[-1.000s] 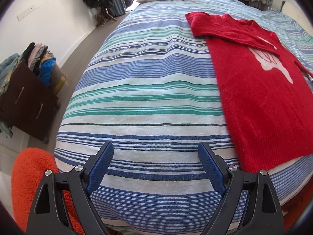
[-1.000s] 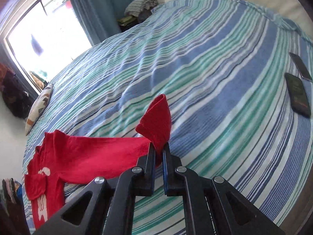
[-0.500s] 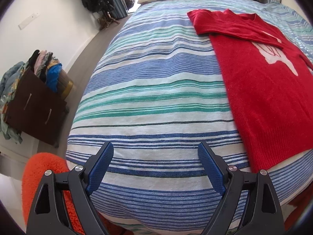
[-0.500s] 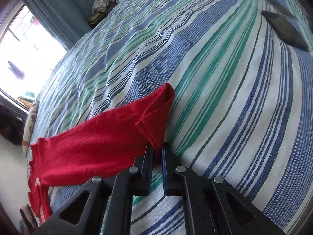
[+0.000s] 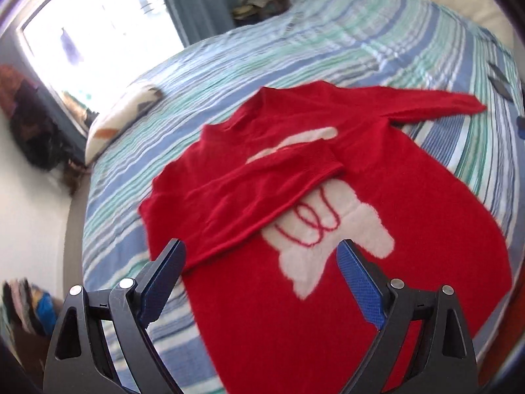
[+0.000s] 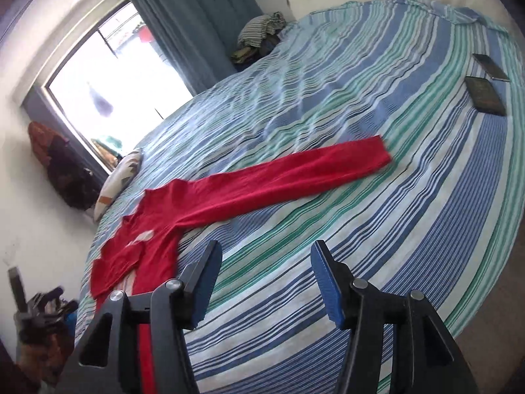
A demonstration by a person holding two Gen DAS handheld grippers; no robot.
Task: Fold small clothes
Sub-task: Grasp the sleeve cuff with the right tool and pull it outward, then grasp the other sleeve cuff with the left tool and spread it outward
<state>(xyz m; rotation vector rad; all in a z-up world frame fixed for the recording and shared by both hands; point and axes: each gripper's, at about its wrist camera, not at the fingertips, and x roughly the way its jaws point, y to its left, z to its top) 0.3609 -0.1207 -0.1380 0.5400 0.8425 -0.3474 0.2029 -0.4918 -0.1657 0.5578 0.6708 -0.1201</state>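
Note:
A red sweater point(image 5: 410, 229) with a white figure on its front lies flat on the striped bed point(image 5: 295, 62). One sleeve point(image 5: 249, 193) is folded across the chest. The other sleeve point(image 6: 295, 174) lies stretched straight out over the bedspread point(image 6: 393, 216). My left gripper point(image 5: 261, 262) is open and empty above the sweater's lower body. My right gripper point(image 6: 265, 269) is open and empty, above bare bedspread, short of the stretched sleeve.
A patterned pillow point(image 5: 121, 118) lies at the bed's far edge by the window point(image 6: 111, 75). Two dark phones point(image 6: 485, 95) lie on the bed to the right. A heap of clothes point(image 6: 259, 36) sits past the bed's far corner.
My right gripper has opened and let go of the sleeve cuff, which now lies flat and stretched out. My left gripper has swung over from bare bedspread to above the sweater.

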